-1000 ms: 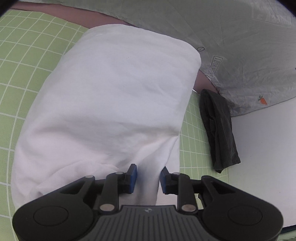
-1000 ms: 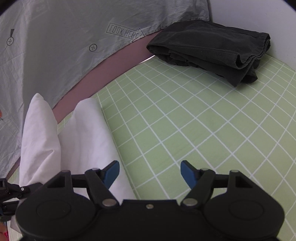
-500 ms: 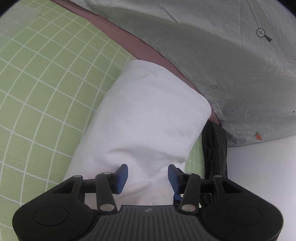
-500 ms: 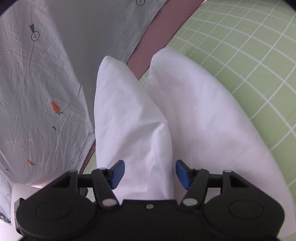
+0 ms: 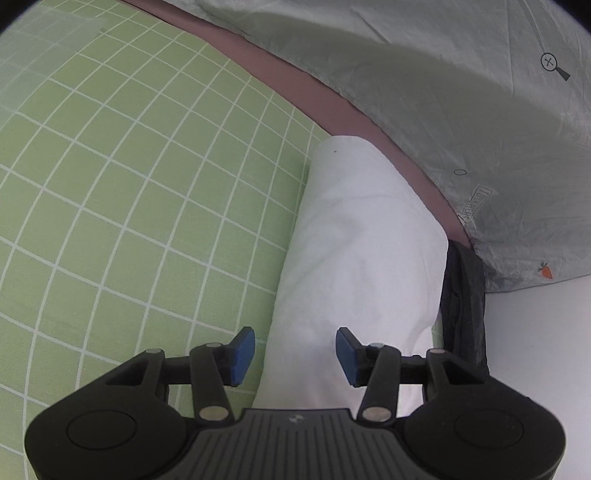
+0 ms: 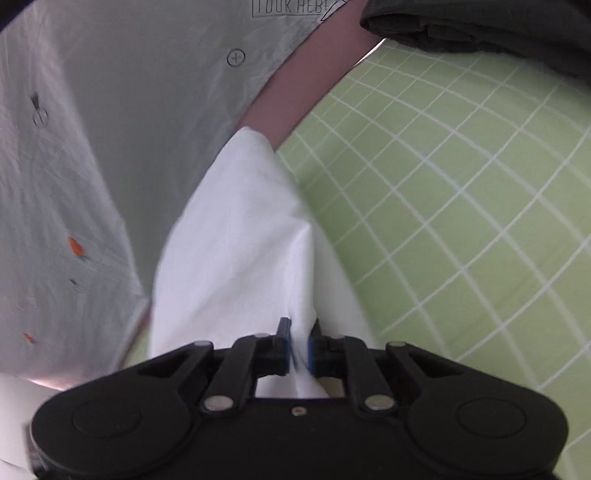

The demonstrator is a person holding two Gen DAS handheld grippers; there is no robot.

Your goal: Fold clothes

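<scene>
A white garment lies in a long fold on the green grid mat. My left gripper is open, its blue pads on either side of the near end of the white cloth without pinching it. In the right wrist view my right gripper is shut on a raised edge of the same white garment, which rises in a ridge away from the jaws.
A folded dark garment lies to the right of the white one; it also shows at the top right of the right wrist view. A grey printed sheet covers the far side. A bare white surface lies right.
My left gripper has opened and let go of the white garment. My right gripper swung over to the garment's raised fold and closed on it.
</scene>
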